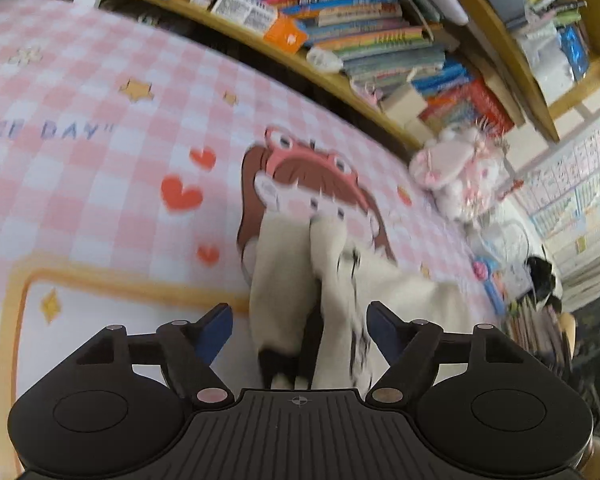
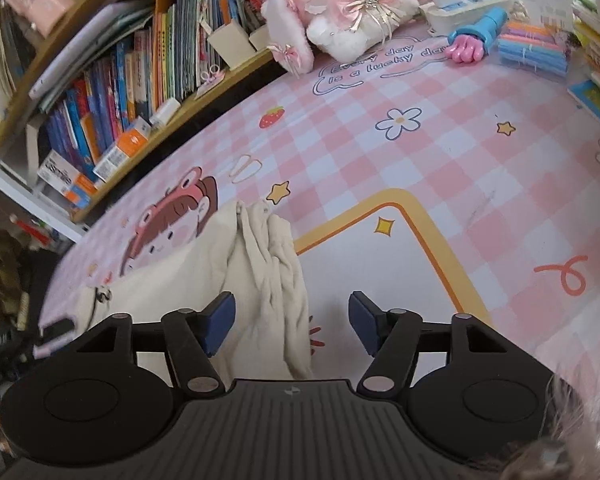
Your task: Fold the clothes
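**Both grippers open over the cream garment**

Left wrist view: The left gripper (image 1: 300,322) is standing with its jaws apart, and its blue pads (image 1: 216,330) are touching nothing. The cream garment (image 1: 284,280) is lying bunched on the pink checked table mat (image 1: 100,128), passing between the jaws without being clamped. A dark patch is showing at the garment's near end. Its far end is overlapping the cartoon girl (image 1: 300,184) printed on the mat. The frame is blurring with motion. A bookshelf (image 1: 360,40) is running along the far edge, with a plush rabbit (image 1: 456,164) sitting near it.

Right wrist view: The right gripper (image 2: 292,320) is also standing open. The garment (image 2: 260,280) is lying folded lengthwise on the mat (image 2: 420,160), mostly beside the left pad (image 2: 220,320) and reaching into the gap; neither pad is pressing it. The plush rabbit (image 2: 340,4) is sitting at the mat's far edge, beside a pink toy hand (image 2: 466,50).
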A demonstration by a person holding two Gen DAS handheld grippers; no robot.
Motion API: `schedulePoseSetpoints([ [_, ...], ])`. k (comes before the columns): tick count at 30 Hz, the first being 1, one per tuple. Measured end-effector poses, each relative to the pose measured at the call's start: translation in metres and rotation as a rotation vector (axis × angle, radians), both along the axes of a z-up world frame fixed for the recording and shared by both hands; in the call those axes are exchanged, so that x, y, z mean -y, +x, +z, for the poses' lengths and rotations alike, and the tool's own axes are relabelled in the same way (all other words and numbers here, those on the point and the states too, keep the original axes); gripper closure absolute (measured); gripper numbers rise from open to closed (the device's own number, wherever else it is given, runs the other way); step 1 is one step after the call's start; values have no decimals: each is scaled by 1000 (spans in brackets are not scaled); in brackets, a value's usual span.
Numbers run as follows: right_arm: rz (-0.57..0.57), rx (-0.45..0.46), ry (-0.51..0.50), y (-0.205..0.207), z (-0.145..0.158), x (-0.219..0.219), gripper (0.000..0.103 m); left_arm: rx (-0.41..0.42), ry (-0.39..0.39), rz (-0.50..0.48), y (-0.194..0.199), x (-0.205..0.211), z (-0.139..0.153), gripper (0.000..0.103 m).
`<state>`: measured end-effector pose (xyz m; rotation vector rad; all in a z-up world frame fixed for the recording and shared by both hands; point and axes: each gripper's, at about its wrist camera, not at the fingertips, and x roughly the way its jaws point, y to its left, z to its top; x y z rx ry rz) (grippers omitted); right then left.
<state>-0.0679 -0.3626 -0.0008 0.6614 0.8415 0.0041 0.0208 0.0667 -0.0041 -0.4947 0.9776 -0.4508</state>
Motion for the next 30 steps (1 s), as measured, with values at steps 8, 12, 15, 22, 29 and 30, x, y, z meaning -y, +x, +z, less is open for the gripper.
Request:
schedulePoseSetpoints([
  [8, 40, -37, 14, 8, -9, -10, 33, -44, -25, 35, -12, -1, -18, 29],
  [12, 77, -51, 15, 13, -12, -15, 65, -65, -65, 26, -11, 8, -24, 48],
  [15, 94, -46, -9, 14, -10, -24, 73, -62, -32, 5, -13, 19, -23, 63],
  [22, 240, 98, -271, -10, 25, -61, 88, 78, 93, -100, -38, 41, 13, 79],
  [29, 181, 2, -127, -19, 11, -39, 85, -62, 20, -75, -36, 24, -5, 57],
  [30, 157, -20, -95, -18, 7, -35, 78, -84, 6, -74, -34, 24, -8, 40],
])
